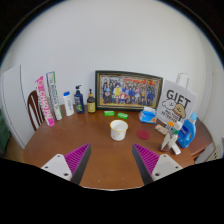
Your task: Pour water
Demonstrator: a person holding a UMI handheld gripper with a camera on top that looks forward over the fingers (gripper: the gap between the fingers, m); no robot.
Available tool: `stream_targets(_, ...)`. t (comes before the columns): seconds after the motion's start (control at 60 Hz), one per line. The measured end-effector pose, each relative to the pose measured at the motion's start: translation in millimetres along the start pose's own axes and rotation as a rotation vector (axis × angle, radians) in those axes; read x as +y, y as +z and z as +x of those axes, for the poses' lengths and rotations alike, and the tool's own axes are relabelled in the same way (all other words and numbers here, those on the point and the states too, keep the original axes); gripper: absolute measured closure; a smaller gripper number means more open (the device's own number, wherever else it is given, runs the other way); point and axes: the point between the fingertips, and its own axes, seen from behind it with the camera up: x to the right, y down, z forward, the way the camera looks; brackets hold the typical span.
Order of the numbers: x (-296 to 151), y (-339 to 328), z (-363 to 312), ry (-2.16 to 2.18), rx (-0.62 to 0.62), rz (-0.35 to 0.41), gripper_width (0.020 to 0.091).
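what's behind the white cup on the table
Behind the white cup lie two green pieces, then a framed photo against the wall. The cup's inside can't be seen.

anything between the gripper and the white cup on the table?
Nothing visible. The white cup stands alone on the wooden table, ahead of the open gripper and roughly in line with the gap between its fingers. The bare tabletop lies between them. The pink bowl and bottles sit farther back and off to the sides.
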Motion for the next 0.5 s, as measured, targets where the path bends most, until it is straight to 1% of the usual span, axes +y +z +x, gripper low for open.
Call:
stream_targets(0.317,56.9,42.7,192.6,0.011,0.119,0.047,0.0245)
stream_targets(0.4,72.0,65.2,236.1,0.031,0.133,0.057,0.0239)
stream_targets(0.5,79.6,95.6,274.2,0.062,0.135,0.081,0.0246)
